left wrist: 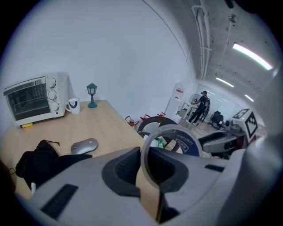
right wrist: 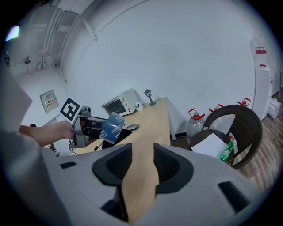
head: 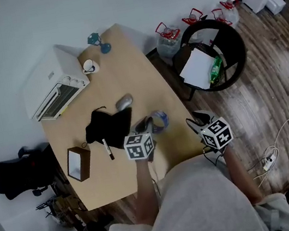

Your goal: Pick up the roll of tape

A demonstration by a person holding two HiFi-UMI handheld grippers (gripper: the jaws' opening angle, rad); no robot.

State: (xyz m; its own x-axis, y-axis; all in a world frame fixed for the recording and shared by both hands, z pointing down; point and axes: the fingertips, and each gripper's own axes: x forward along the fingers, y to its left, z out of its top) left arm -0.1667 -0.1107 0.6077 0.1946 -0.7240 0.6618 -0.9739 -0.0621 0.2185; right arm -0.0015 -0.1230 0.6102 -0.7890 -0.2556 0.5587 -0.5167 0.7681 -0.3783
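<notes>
Left gripper [left wrist: 149, 172] has the roll of tape [left wrist: 177, 142] pinched by one side of its wall, jaws nearly together on the thin ring, and the roll looks clear of the table [head: 123, 55], tilted in the air near the table's right edge. The right gripper [right wrist: 138, 170] waits with jaws half apart and nothing between them. To finish well, I'd keep the squeeze firm and raise it straight without rolling the wrist, since a ring gripped on one side could swivel or slip.
</notes>
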